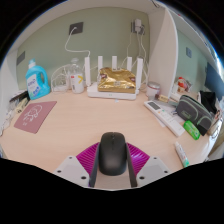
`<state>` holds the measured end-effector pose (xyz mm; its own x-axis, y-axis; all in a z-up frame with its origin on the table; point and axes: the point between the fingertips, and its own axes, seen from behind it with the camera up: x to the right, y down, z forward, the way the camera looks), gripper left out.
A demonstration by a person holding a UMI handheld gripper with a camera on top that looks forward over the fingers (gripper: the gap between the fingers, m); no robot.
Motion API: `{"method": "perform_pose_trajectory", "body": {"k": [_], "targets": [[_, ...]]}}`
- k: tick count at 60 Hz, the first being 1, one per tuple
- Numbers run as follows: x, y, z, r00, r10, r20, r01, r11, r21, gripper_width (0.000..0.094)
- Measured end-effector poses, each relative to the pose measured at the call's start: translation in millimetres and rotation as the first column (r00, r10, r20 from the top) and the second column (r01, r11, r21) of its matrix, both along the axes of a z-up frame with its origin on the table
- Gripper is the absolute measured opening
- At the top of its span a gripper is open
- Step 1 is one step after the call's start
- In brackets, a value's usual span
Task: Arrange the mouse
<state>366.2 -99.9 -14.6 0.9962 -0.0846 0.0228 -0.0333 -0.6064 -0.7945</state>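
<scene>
Black mouse [112, 155]; magenta striped tool [112, 166] pads; blue bottle [38, 82].

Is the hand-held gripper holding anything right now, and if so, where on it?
Yes: the black mouse sits between the fingers of the hand-held gripper, whose pink pads press on its left and right sides, near the middle and rear of its body.

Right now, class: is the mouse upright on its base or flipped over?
Upright. The mouse shows its rounded black top between the gripper fingers, whose pink pads flank it. Whether both pads press it, cannot tell.
</scene>
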Motion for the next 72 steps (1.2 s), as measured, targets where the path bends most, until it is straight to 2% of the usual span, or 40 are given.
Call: {"method": "perform_pose_trajectory", "body": {"k": [8, 13, 17, 24, 27, 30, 37, 40, 43, 48, 51, 56, 63, 72], "targets": [[1, -1, 1, 1.000, 0.002, 0.028, -0.002, 1.000, -0.025, 0.0392], [2, -2, 3, 0.999, -0.029, 0.029, 0.030, 0.998, -0.055, 0.0364], [5, 0, 21, 0.997, -0.062, 0.043, 0.064, 0.997, -0.040, 0.0359], [2, 13, 91, 0.990, -0.129, 0.060, 0.125, 0.990, 0.063, 0.0359], [-8, 22, 128, 0.990, -0.129, 0.056, 0.122, 0.985, 0.119, 0.0361], [-23, 33, 174, 0.989, -0.136, 0.051, 0.124, 0.974, 0.192, 0.0361], [-87, 59, 269, 0.994, -0.099, 0.037, 0.081, 0.938, 0.336, 0.0361], [-125, 71, 292, 0.998, -0.061, 0.031, 0.044, 0.926, 0.376, 0.0361], [-160, 85, 303, 0.999, -0.015, 0.036, -0.001, 0.921, 0.390, 0.0361], [-226, 108, 281, 0.997, 0.066, 0.033, -0.074, 0.927, 0.368, 0.0359], [-263, 120, 248, 0.994, 0.107, 0.017, -0.107, 0.939, 0.328, 0.0356], [-309, 138, 183, 0.988, 0.153, -0.009, -0.147, 0.966, 0.214, 0.0357], [-349, 153, 93, 0.985, 0.170, -0.034, -0.166, 0.983, 0.083, 0.0357], [-370, 158, 23, 0.986, 0.166, -0.030, -0.167, 0.986, -0.015, 0.0383]]}}
